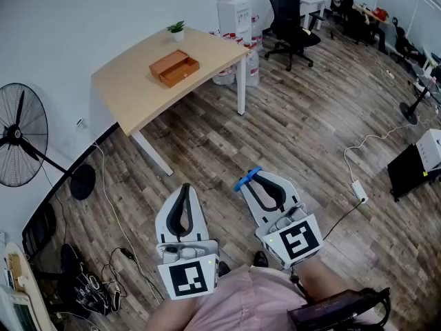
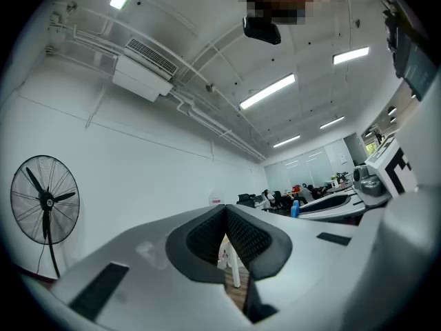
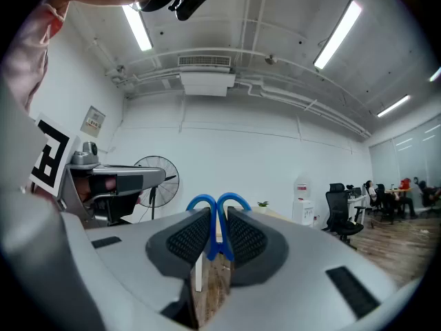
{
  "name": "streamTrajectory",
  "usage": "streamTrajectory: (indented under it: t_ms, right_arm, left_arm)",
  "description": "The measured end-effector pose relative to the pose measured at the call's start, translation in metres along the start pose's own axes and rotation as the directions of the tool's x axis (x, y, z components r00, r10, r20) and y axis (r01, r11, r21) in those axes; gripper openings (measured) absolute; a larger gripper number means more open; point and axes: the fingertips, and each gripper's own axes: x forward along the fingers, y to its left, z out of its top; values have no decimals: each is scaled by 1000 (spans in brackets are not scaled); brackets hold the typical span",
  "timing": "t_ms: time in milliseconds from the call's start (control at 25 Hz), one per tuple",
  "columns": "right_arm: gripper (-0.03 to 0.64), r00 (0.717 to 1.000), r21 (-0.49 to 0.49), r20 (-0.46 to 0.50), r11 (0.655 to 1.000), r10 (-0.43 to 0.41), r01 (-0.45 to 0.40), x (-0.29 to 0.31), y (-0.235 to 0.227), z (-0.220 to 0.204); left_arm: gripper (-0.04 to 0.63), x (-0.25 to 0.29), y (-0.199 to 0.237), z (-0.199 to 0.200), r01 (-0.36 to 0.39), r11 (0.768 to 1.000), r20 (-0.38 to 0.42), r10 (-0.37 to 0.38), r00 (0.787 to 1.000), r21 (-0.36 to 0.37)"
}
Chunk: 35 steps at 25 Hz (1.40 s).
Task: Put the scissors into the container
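Head view looks steeply down on both tools hanging over the wood floor (image 1: 310, 136), close to the person's body. The right tool (image 1: 256, 178) is clamped on the blue scissors (image 1: 247, 179), which poke out sideways at its tip. In the right gripper view it's pretty clear: the right tool (image 3: 218, 216) has its pads squeezed onto the scissors (image 3: 220, 240), with the two blue handle loops sticking up past the tips.

The left tool (image 1: 184, 187) has nothing in it. In the left gripper view the left tool (image 2: 225, 216) has its pads meeting at the tip, with only floor and a white desk leg showing through the small gap lower down.

The container (image 1: 173, 67), an orange-brown box, sits on the light wooden desk (image 1: 131, 92) against the wall, well apart from both tools. A little potted plant (image 1: 176, 28) is at the desk's far end, and a standing fan (image 1: 17, 143) is off to the left.
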Motion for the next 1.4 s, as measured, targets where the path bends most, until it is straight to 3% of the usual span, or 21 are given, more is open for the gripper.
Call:
streamTrajectory:
  t_ms: [320, 440, 760, 920, 1160, 1400]
  right_arm:
    - [80, 1000, -5, 0, 1000, -3, 3, -12, -18, -5]
    - [81, 999, -8, 41, 1000, -10, 10, -17, -30, -1]
    - [81, 999, 42, 34, 999, 16, -18, -36, -68, -16]
    - [81, 999, 48, -22, 998, 36, -35, -31, -86, -38]
    - [81, 997, 60, -50, 996, 63, -60, 8, -96, -55]
    - [81, 995, 64, -72, 996, 71, -66, 89, -111, -68]
  left_arm:
    - [9, 4, -23, -3, 1, 1000, -13, -1, 1000, 4]
    - [9, 7, -35, -5, -8, 1000, -26, 8, 1000, 3]
    - [9, 18, -73, -16, -24, 998, -59, 27, 998, 62]
    - [9, 28, -83, -34, -47, 999, -102, 48, 994, 14]
    - [9, 55, -58, -56, -81, 997, -136, 82, 987, 8]
    - [9, 120, -9, -84, -85, 996, -142, 83, 986, -5]
